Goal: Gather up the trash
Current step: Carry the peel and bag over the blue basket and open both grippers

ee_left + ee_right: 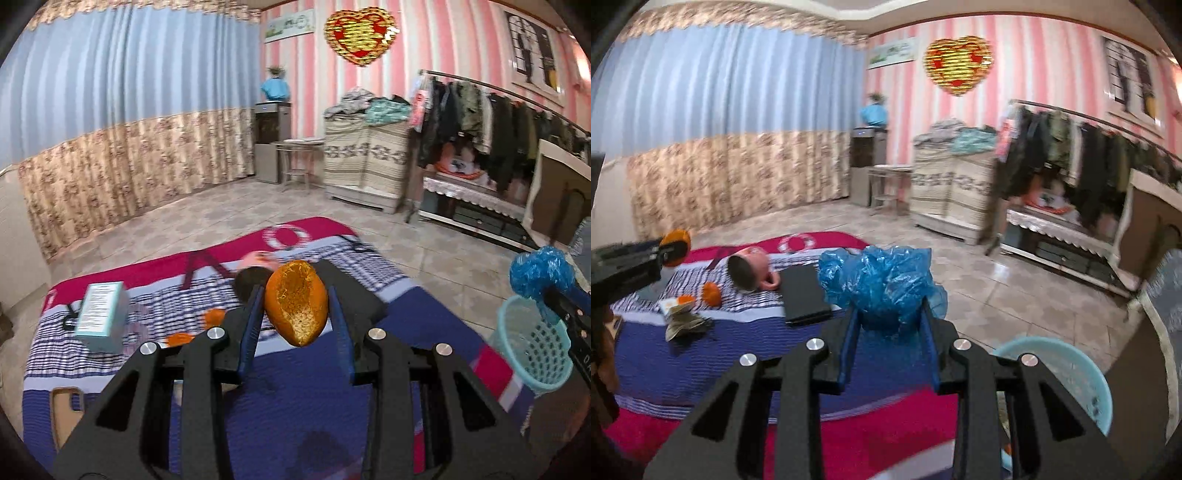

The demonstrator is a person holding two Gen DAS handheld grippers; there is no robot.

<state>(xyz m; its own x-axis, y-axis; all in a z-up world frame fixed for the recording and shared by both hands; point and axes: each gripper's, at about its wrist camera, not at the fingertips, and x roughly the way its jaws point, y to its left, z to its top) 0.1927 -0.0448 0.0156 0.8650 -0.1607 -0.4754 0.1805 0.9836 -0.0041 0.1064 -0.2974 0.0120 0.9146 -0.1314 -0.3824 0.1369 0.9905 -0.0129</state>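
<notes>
Left gripper (295,306) pinches an orange peel (296,302); right gripper (892,314) clamps a crumpled blue bag (882,282). With the basket (1082,376) at four o'clock, the springy bag may slip out short of its rim.

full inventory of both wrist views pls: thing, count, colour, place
orange peel: 1, orange, held in left gripper
plastic bag: 1, blue, crumpled, held in right gripper
peel pieces: 2, orange, on blanket
basket: 1, light blue, floor right of blanket
blanket: 1, red, blue, checked, on floor
box: 1, pale teal, blanket left
cup: 1, pink, on its side
flat case: 1, black, beside cup
crumpled paper: 1, on blanket
left gripper: 1, black, blue pads
right gripper: 1, black, blue pads
</notes>
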